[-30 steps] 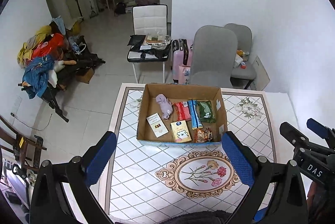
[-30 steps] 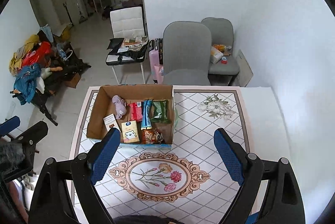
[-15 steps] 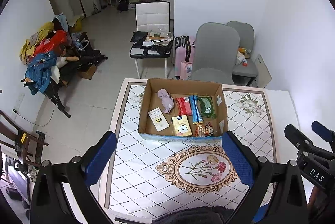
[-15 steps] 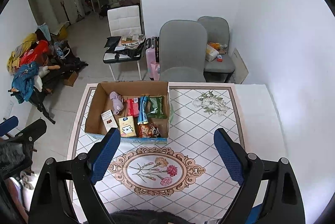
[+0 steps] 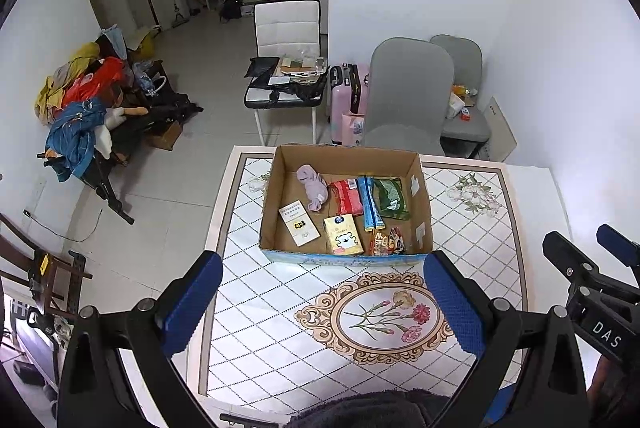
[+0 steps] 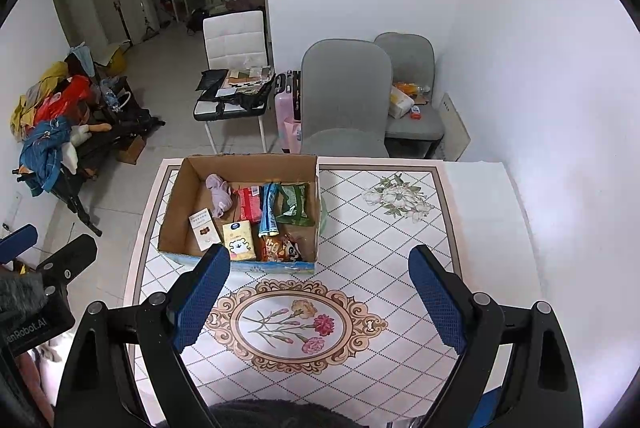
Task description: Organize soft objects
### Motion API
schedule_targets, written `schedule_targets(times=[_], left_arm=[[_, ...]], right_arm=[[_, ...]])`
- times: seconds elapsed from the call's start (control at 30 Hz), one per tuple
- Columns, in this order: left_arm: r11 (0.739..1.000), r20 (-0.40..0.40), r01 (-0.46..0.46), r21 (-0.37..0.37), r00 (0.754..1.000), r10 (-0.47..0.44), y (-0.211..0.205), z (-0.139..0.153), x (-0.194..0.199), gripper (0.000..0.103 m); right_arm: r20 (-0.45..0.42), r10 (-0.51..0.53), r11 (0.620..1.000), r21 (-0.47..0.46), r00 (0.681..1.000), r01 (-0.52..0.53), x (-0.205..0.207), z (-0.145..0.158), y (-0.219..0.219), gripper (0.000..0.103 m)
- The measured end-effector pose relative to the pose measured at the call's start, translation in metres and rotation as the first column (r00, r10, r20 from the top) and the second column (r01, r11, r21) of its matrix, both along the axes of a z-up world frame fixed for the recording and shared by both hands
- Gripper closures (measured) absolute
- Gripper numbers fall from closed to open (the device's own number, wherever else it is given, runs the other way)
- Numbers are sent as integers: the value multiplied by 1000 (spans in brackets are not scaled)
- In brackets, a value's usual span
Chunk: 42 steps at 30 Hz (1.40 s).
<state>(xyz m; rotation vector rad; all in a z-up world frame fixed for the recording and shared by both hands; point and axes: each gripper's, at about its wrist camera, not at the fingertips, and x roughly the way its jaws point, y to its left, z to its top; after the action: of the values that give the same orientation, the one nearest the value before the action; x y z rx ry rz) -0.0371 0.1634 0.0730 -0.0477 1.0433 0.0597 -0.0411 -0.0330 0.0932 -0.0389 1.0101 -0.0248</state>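
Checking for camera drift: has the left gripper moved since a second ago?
Yes. The left gripper has pulled back and up: the cardboard box looks smaller and more of the table shows.

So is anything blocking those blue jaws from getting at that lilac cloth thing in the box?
Nothing visible lies on the bare tablecloth before the cardboard box. Only its near wall stands between; both grippers are open, so they would reach over it to the lilac cloth, which lies uncovered.

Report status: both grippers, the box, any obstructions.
Left gripper and right gripper: jaws open, empty, above the patterned tabletop. Brown cardboard box untouched; lilac cloth inside. Nothing blocking.
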Motion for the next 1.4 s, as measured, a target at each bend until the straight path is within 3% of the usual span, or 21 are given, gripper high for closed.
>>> schedule_targets(times=[1.4], left_arm=[[1000,-5,-7,-3,1000,7,0,-2,-1,0]], right_arm=[[4,-7,1000,-2,1000,7,-5,-2,-2,10]])
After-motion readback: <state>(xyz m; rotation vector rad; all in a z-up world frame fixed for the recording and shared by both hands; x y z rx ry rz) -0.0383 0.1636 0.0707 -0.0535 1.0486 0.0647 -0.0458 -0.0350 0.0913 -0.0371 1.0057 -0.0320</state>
